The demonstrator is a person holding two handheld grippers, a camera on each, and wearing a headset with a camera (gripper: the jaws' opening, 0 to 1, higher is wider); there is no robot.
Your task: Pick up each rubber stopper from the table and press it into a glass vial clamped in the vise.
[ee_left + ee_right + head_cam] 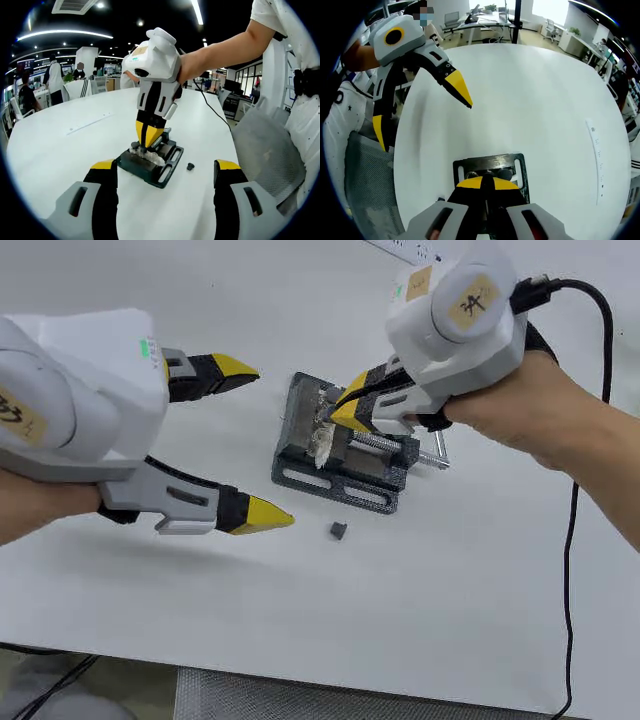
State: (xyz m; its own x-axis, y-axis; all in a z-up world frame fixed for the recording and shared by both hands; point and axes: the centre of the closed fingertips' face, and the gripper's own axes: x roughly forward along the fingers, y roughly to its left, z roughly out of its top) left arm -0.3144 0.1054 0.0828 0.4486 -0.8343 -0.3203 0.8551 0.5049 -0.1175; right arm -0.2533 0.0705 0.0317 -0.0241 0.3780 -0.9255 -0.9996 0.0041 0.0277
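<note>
On the white table (480,620), my left gripper (250,440) hung wide open and empty at the vise's 9 o'clock. My right gripper (338,416) had its jaws drawn together, tips down on the dark vise (330,483) against the pale glass vial (322,443). I couldn't tell if anything sat between them. One small dark-grey rubber stopper (338,530) lay at the vise's 6 o'clock.

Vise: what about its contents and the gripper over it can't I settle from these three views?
- Head view: the right gripper covers part of the vise. Its whitish contents are too blurred to count vials.
- Right gripper view: the gripper's own near-shut jaws hide the vise mouth, so whether a stopper is held cannot be told.
- Left gripper view: the loose rubber stopper is too small for detail.
</note>
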